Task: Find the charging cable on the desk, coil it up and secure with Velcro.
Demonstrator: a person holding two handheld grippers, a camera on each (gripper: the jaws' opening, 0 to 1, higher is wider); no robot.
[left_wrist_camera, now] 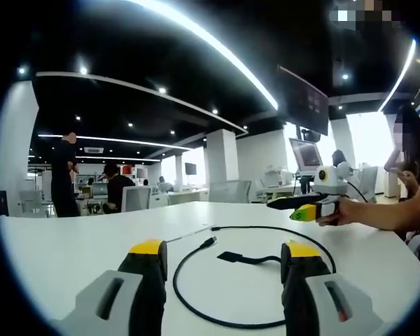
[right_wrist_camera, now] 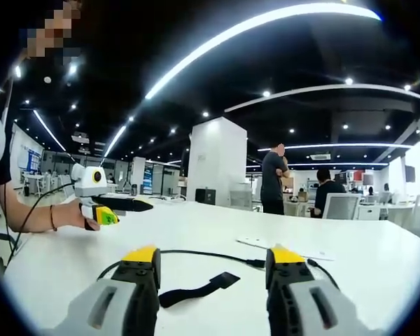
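both grippers wide apart, empty, above black cable and velcro strap

Open left gripper, cable, Velcro strap

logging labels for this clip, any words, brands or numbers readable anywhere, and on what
None can be read.
Hanging dark screen: markings too blurred.
Monitor: picture too small to make out.
Black cable, Velcro strap and white desk: no print visible.
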